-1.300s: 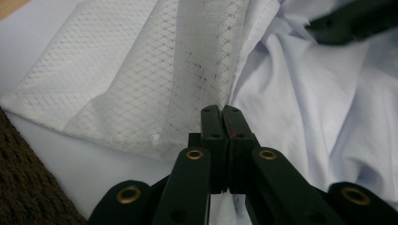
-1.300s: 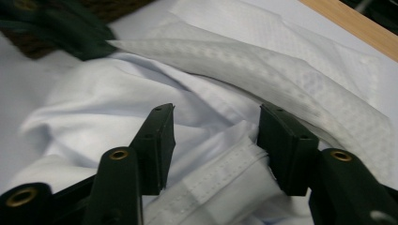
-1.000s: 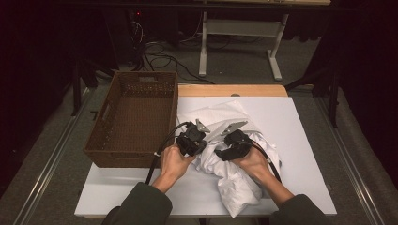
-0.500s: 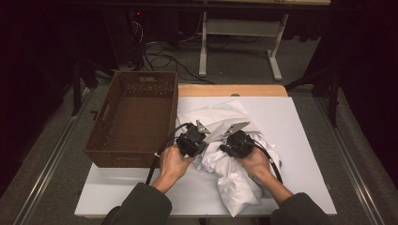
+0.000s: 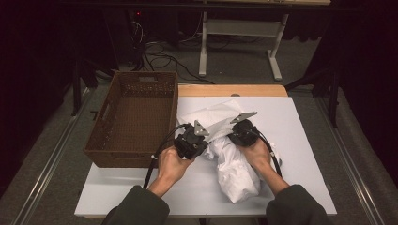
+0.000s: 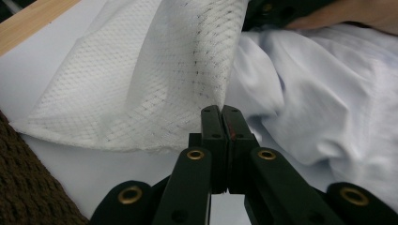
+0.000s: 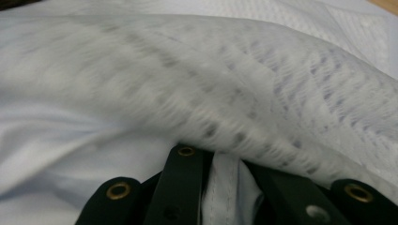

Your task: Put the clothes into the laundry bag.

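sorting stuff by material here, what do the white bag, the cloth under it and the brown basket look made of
White bag: looks like fine synthetic mesh, matte, with a visible diamond weave. Cloth: smooth woven fabric, likely cotton or a blend, in soft folds. Basket: brown wicker or woven fibre, going by its plaited walls.

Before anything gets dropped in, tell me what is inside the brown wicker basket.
The brown wicker basket looks empty: the high view shows bare woven floor and walls. The strip just inside its near wall is hidden. The white garment lies beside it on the table.

Right tongs (image 5: 233, 132) just closed on white mesh bag (image 5: 220, 123), shifted slightly.
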`<state>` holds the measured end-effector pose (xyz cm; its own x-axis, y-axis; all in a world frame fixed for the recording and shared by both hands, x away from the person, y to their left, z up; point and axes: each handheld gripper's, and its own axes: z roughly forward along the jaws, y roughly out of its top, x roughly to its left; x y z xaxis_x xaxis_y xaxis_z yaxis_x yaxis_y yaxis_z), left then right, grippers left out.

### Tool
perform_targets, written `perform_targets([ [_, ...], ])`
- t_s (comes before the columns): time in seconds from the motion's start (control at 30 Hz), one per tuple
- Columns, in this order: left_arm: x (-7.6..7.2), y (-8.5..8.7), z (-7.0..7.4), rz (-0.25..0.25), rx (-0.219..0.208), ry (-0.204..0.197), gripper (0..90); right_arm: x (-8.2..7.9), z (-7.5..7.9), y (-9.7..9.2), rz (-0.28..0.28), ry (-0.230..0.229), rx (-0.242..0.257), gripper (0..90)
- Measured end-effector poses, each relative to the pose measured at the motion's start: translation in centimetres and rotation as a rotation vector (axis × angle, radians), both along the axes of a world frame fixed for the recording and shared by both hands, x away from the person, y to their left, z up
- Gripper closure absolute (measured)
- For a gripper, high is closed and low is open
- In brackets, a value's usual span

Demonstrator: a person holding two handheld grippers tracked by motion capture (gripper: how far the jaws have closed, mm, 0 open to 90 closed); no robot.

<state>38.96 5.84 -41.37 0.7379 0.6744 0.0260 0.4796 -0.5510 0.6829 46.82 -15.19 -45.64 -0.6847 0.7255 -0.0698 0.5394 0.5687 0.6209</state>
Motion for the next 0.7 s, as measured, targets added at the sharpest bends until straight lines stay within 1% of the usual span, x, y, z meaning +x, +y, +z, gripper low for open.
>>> perform_targets([
  [0.03,-0.1,0.0,0.0,-0.001,0.006,0.000,89.2,0.3,-0.2,0.0,-0.018,0.006,-0.003,86.3],
  [0.13,-0.1,0.1,-0.1,0.001,0.008,0.006,89.2,1.5,-0.7,-0.2,-0.088,0.014,-0.033,86.1],
  [0.17,0.0,0.1,-0.2,0.002,0.009,0.005,89.2,1.7,-0.8,-0.3,-0.103,0.014,-0.033,85.8],
  [0.2,0.0,0.0,-0.3,0.003,0.020,0.005,89.2,1.9,-0.8,-0.3,-0.114,0.016,-0.033,85.0],
  [0.23,0.1,0.0,-0.5,0.004,0.029,0.005,89.1,2.0,-0.8,-0.3,-0.125,0.028,-0.029,83.7],
  [0.27,0.2,-0.1,-0.6,0.008,0.032,0.006,89.1,1.9,-0.7,-0.3,-0.125,0.028,-0.034,81.1],
  [0.33,0.4,-0.1,-0.8,0.019,0.030,0.014,88.9,1.4,-0.4,-0.2,-0.109,0.023,-0.033,71.3],
  [0.43,0.8,-0.1,-1.1,0.033,0.034,0.025,88.8,0.0,0.8,-0.3,-0.062,0.015,-0.021,57.5],
  [0.5,1.0,-0.1,-1.3,0.038,0.031,0.031,88.7,-1.2,1.7,-0.5,-0.030,0.000,-0.010,52.6],
  [0.57,1.1,-0.1,-1.4,0.041,0.033,0.036,88.7,-2.3,2.5,-0.9,0.000,-0.013,0.016,49.0],
  [0.63,1.1,-0.2,-1.5,0.042,0.035,0.038,88.6,-3.0,3.0,-1.1,0.030,0.002,0.036,44.8],
  [0.7,1.0,-0.2,-1.4,0.044,0.036,0.038,88.6,-4.0,3.2,-0.9,0.067,0.018,0.043,39.9],
])
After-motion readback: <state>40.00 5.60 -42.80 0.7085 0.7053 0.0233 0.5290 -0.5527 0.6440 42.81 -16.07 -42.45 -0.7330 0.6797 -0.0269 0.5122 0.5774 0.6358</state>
